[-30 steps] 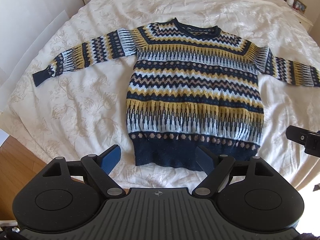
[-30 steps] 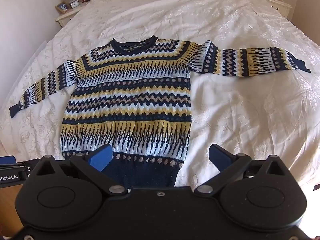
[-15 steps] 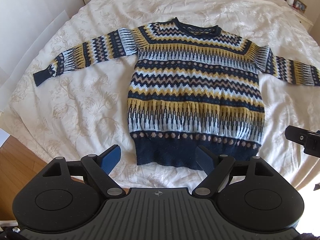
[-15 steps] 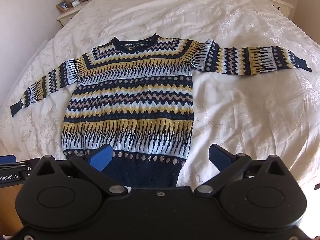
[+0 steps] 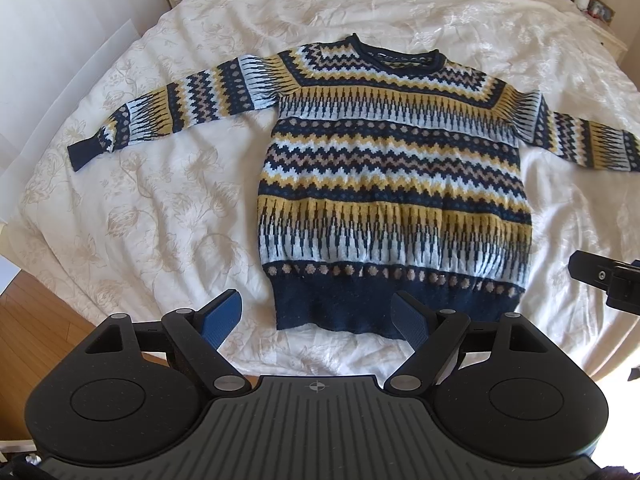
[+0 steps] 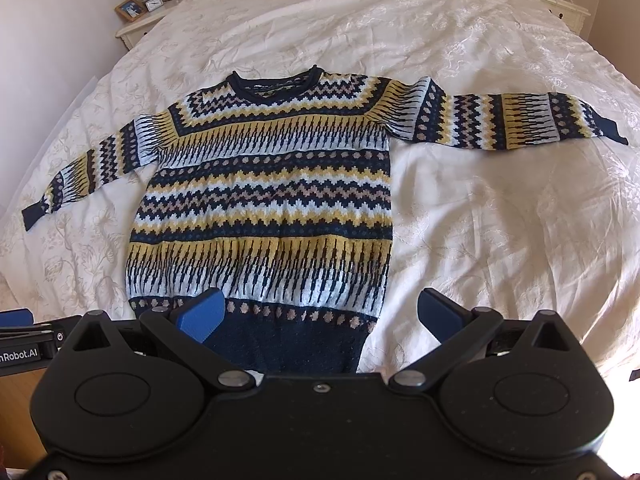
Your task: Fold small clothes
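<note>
A navy, yellow and pale-blue patterned sweater (image 5: pixel 392 184) (image 6: pixel 268 200) lies flat and face up on the cream bedspread, both sleeves spread out sideways, its navy hem nearest me. My left gripper (image 5: pixel 318 322) is open and hovers just short of the hem's left corner, nothing between its blue pads. My right gripper (image 6: pixel 320 316) is open too, above the hem's right part, holding nothing. The right gripper's body (image 5: pixel 604 276) shows at the right edge of the left wrist view, and the left gripper's body (image 6: pixel 24 344) at the left edge of the right wrist view.
The bed (image 5: pixel 140 208) fills both views, with wood floor (image 5: pixel 36 320) at its near left corner. Nightstands stand at the head: one on the left (image 6: pixel 140 20) with a lamp, frame and clock, one on the right (image 6: pixel 560 4). A white wall (image 5: pixel 60 20) runs along the left.
Both grippers have drifted slightly forward toward the sweater's hem, so the sweater sits a little lower in each view. Both stay open.
</note>
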Demonstrator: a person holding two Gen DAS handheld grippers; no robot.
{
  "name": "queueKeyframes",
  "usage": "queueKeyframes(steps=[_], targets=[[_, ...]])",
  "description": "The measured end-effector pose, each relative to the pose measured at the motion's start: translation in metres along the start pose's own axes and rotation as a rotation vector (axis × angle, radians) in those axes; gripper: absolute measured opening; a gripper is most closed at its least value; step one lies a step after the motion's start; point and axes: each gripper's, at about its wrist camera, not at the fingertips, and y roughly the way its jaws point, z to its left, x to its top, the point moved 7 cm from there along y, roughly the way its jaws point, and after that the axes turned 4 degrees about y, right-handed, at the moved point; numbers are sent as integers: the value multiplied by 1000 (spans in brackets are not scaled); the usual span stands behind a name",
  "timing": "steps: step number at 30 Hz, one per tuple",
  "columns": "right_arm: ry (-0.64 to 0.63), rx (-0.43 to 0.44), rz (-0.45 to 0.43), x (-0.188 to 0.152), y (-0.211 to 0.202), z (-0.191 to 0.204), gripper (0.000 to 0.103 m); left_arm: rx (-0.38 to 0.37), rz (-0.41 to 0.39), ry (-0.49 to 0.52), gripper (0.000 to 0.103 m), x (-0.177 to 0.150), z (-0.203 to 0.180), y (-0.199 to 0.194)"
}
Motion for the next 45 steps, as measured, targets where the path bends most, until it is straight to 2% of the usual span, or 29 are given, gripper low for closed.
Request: queueKeyframes(steps=[14,29,36,42,45], targets=[[-3,4,29,3,9,5,102,-9,17,-8,82,-1,8,3],[34,30,47,43,31,8,102,-34,29,9,82,64,4,25],[68,11,31,71,44,11,102,-25,-31,60,82,111,8,38],[112,-14,81,83,68,16,102,-62,-78,110,82,142,11,53],[157,12,131,84,83,18,100,-92,-85,122,81,156,16,61]])
